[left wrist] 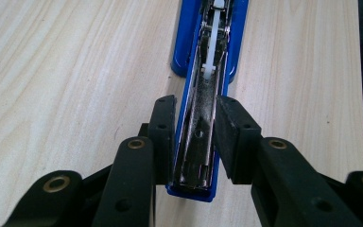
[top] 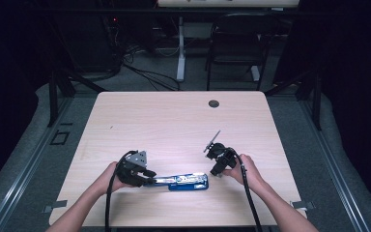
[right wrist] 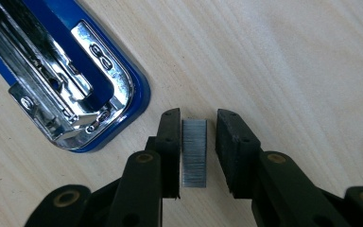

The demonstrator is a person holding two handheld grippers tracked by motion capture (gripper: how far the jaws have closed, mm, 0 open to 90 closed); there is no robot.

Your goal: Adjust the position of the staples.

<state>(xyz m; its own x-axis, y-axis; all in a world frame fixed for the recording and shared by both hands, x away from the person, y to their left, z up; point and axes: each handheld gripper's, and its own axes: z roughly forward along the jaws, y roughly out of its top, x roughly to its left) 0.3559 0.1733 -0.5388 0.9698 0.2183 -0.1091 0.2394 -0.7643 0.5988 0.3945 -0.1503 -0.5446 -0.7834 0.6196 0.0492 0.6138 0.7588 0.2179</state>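
Clamping the blue stapler (top: 187,182) with your left gripper (top: 147,180), you are pinning its rear end between the two black pads; in the left gripper view both pads are pressing on the sides of the stapler (left wrist: 203,118), whose top is lying swung open so that the shiny metal channel and its white pusher are facing up. The stapler is lying on the desk (top: 174,121) close to the near edge, about midway along it, with its length running roughly parallel to that edge.

Your right gripper (top: 211,145) is sitting just beyond the stapler's far end, toward the right side of the desk. Its jaws are standing apart, and a short grey strip of staples (right wrist: 194,152) is lying flat on the wood between them. In the right gripper view the strip is lying right against the left-hand pad, while a clear gap is showing between it and the other pad, so the jaws are not squeezing it. The stapler's open front end (right wrist: 71,80) is lying just to the upper left of those jaws in that view, near the strip but not touching it.

Nothing is lying between the strip and the open stapler. A small dark grommet (top: 214,103) is sitting near the far edge of the desk, and a black chair (top: 235,43) is standing on the floor beyond it.
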